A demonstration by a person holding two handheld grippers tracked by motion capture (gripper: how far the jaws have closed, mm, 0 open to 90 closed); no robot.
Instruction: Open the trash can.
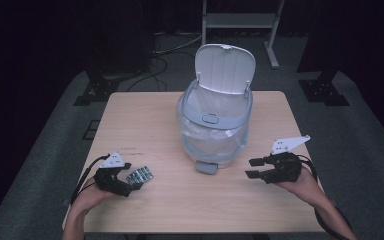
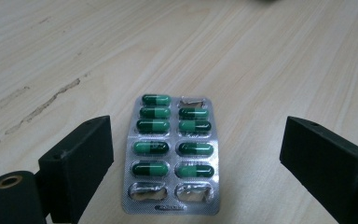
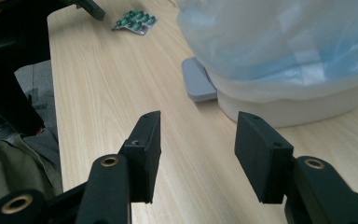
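Note:
A silver blister pack of green capsules (image 2: 173,156) lies flat on the wooden table (image 1: 160,210), seen also as the blister pack (image 1: 140,175) at the near left and the blister pack (image 3: 135,21) far off. My left gripper (image 1: 132,182) is open, its jaws spread wide on either side of the pack without touching it. A white pedal bin (image 1: 215,120) with a clear liner and raised lid stands mid-table. My right gripper (image 1: 254,168) is open at the near right, empty, pointing toward the bin's base (image 3: 279,105).
The bin's grey foot pedal (image 1: 206,167) juts toward me, also seen as the pedal (image 3: 196,80). Table edges drop to grey floor on all sides. A white metal stand (image 1: 240,20) and cables lie beyond the far edge.

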